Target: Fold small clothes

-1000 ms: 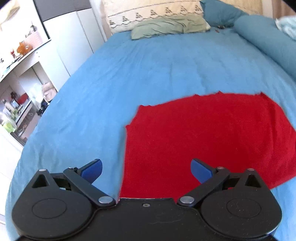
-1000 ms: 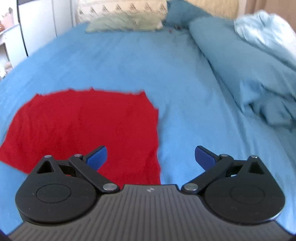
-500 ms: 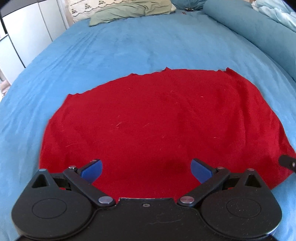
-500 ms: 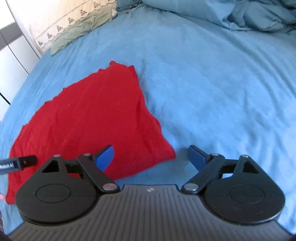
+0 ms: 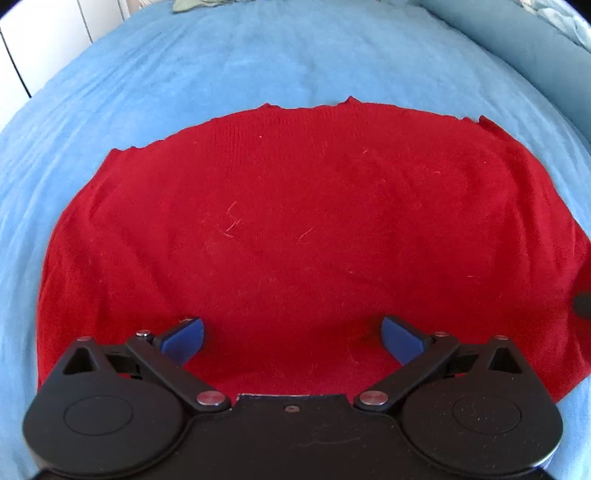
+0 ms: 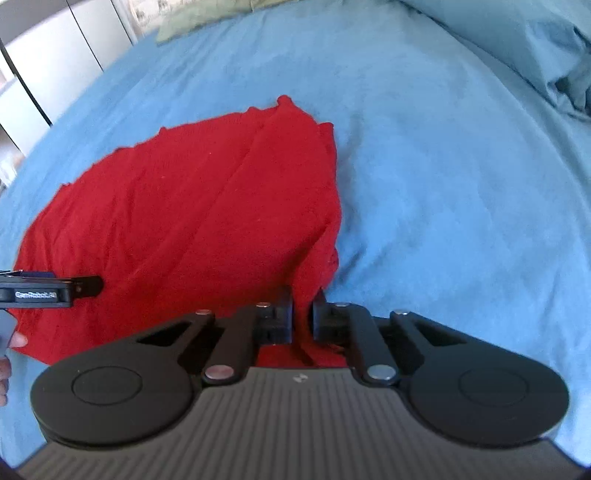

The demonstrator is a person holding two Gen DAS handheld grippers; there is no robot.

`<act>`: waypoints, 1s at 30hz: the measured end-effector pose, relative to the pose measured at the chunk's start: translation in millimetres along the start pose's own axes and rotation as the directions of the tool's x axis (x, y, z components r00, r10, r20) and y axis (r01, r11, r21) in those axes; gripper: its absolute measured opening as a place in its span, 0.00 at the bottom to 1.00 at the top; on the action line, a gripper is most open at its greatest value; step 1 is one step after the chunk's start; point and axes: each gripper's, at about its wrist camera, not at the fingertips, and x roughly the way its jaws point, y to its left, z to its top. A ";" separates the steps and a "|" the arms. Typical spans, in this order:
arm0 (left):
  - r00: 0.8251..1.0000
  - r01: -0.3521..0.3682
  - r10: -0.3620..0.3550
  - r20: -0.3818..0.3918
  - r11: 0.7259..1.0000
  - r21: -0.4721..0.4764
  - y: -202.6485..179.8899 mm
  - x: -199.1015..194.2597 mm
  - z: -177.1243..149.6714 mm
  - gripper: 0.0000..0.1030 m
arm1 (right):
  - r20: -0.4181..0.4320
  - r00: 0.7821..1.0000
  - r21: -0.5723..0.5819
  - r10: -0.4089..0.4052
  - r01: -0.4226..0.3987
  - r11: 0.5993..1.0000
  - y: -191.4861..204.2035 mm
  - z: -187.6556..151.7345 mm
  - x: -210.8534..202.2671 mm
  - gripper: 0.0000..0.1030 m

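Note:
A red knitted cloth (image 5: 295, 229) lies spread on the blue bed sheet (image 5: 258, 59). My left gripper (image 5: 291, 338) is open, with its blue pads low over the cloth's near edge, holding nothing. My right gripper (image 6: 303, 314) is shut on the cloth's near right corner (image 6: 306, 295), and the cloth (image 6: 184, 221) rises in a fold toward the jaws. The left gripper also shows in the right wrist view (image 6: 48, 291), at the cloth's left side.
A rumpled blue duvet (image 6: 535, 48) lies along the right side of the bed. A green pillow (image 6: 199, 18) sits at the head. White cupboards (image 6: 55, 66) stand to the left of the bed.
My right gripper has shut on the cloth's near right corner and lifted it a little. My left gripper has moved closer over the cloth's near edge, still open.

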 end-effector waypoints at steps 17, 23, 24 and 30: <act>0.994 -0.101 0.102 0.027 0.994 -0.034 157.3 -75.3 -93.4 1.00 | -0.239 0.895 -0.496 0.377 -0.446 0.745 335.6 12.5 11.9 0.21; 0.998 -0.057 0.058 0.021 0.997 -0.047 168.3 -79.2 -125.0 1.00 | -0.273 0.890 -0.478 0.366 -0.455 0.751 352.7 -17.3 45.3 0.37; 0.998 -0.045 0.046 0.039 0.998 -0.048 166.1 -83.5 -126.1 1.00 | -0.274 0.880 -0.463 0.387 -0.474 0.749 348.2 -13.5 40.6 0.46; 0.988 0.085 -0.076 0.134 0.994 -0.063 149.9 -111.1 -114.7 0.92 | -0.079 0.896 -0.456 0.437 -0.423 0.784 307.5 23.9 -22.8 0.85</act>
